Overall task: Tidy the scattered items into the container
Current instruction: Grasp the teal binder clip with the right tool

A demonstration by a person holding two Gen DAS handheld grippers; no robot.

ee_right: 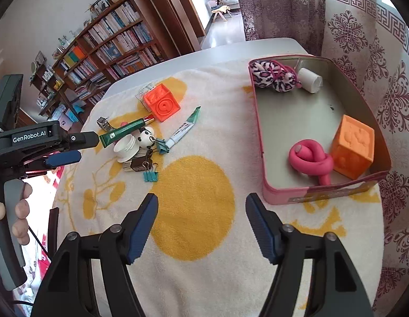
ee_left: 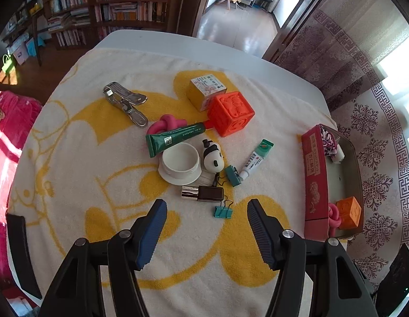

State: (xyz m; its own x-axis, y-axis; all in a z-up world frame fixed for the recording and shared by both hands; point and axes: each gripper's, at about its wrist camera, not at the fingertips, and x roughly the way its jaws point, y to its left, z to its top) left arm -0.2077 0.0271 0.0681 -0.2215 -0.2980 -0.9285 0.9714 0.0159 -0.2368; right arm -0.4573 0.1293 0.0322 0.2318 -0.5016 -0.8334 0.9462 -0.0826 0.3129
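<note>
L tongs (ee_left: 207, 233) agape above teal clip (ee_left: 223, 211), R tongs (ee_right: 201, 228) agape nr tin (ee_right: 320, 189)

Cream towel (ee_right: 194, 277) with yellow blobs; pink tin (ee_right: 320, 192); orange cube (ee_right: 353, 149); leopard-print scrunchie (ee_right: 270, 75) (purple-white).

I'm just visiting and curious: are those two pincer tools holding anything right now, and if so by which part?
Nothing is held. The left gripper and the right gripper are both open and bare, above the towel.
</note>
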